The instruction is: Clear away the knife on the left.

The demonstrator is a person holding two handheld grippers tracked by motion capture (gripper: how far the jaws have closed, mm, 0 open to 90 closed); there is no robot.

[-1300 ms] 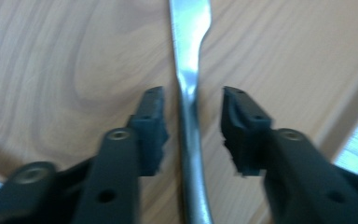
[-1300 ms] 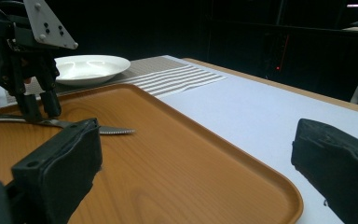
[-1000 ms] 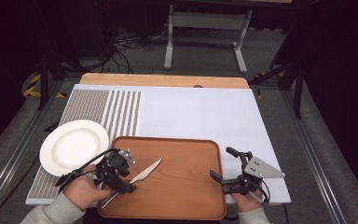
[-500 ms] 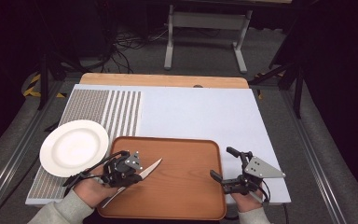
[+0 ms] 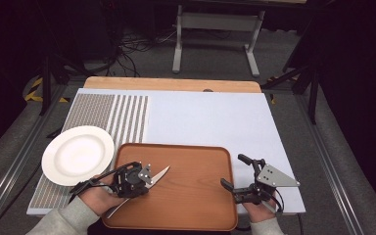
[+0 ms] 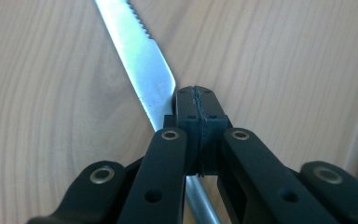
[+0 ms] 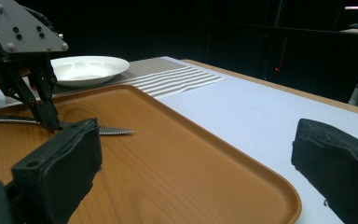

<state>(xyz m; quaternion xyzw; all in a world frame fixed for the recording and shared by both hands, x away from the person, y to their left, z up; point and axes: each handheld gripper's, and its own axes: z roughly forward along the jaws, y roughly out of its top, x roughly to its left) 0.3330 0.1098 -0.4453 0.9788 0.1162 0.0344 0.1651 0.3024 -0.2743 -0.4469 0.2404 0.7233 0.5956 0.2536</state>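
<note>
A table knife [image 5: 159,173] lies flat on the wooden tray [image 5: 196,205], with its serrated blade [image 6: 140,56] pointing away from my left gripper. My left gripper [image 5: 146,177] is shut, and its tips [image 6: 198,105] are pressed down where the blade meets the handle. The knife runs under the left jaw, and I see no gap between the pads. From the right gripper view the left gripper [image 7: 51,122] stands on the knife [image 7: 114,132]. My right gripper [image 5: 231,171] hangs open over the tray's right rim [image 7: 279,191], with nothing between its pads [image 7: 60,172].
A white plate [image 5: 77,154] sits left of the tray, partly on the striped part [image 5: 127,115] of the pale blue mat [image 5: 200,117]. The wooden table edge [image 5: 171,84] runs along the back, with dark floor and a stand beyond.
My left gripper has moved right from the tray's left rim onto the knife. The knife and my right gripper have stayed in place.
</note>
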